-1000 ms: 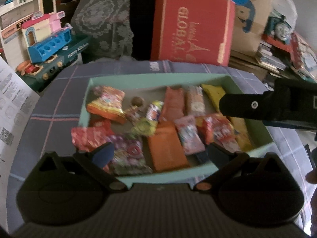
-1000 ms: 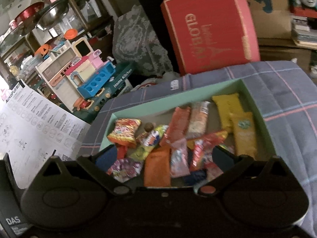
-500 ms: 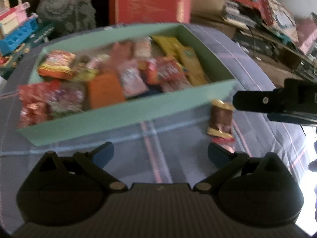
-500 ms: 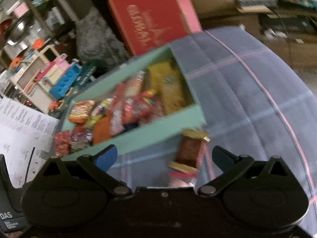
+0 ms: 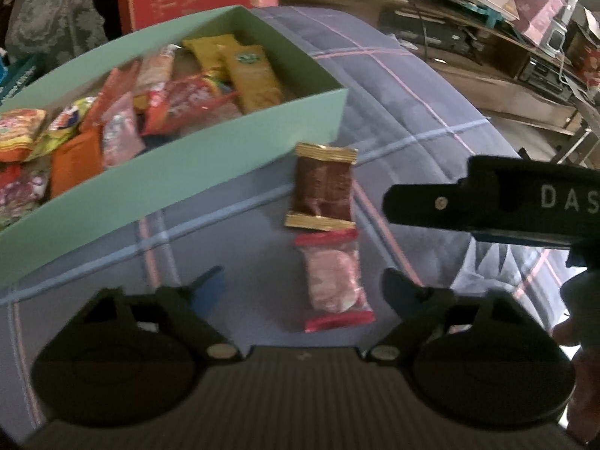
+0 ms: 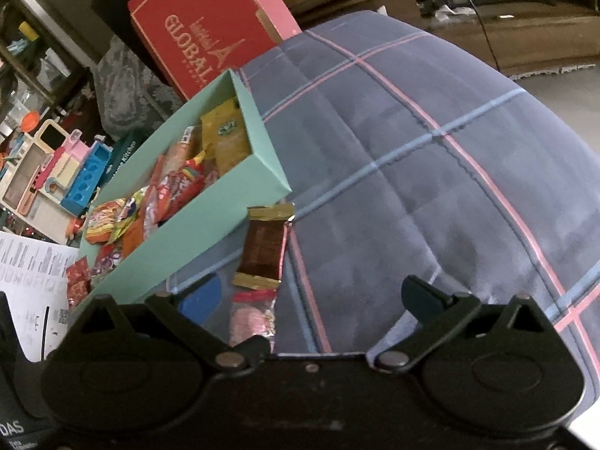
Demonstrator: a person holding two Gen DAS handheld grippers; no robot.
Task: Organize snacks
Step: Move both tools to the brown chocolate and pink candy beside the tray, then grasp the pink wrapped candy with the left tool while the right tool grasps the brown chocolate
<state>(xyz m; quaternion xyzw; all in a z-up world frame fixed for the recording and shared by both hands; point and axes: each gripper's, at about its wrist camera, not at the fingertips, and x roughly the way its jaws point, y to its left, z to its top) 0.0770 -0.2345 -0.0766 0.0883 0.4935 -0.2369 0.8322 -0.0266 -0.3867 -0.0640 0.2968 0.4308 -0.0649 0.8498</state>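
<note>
Box: the green box [image 5: 180, 172] sits at left on the plaid cloth [image 5: 393, 112], packed with snack packets, likely the sorting bin.
Loose snacks: a brown packet [image 5: 323, 186] lies just beside the box's corner, a pink packet [image 5: 333, 281] right below it, both outside and probably next to be put away.
Left gripper [image 5: 303, 292]: jaws apart and just been closing, hanging over the pink packet without pressing it.
Right gripper [image 6: 311, 300]: jaws apart, nothing held, poised beside the two packets.
</note>
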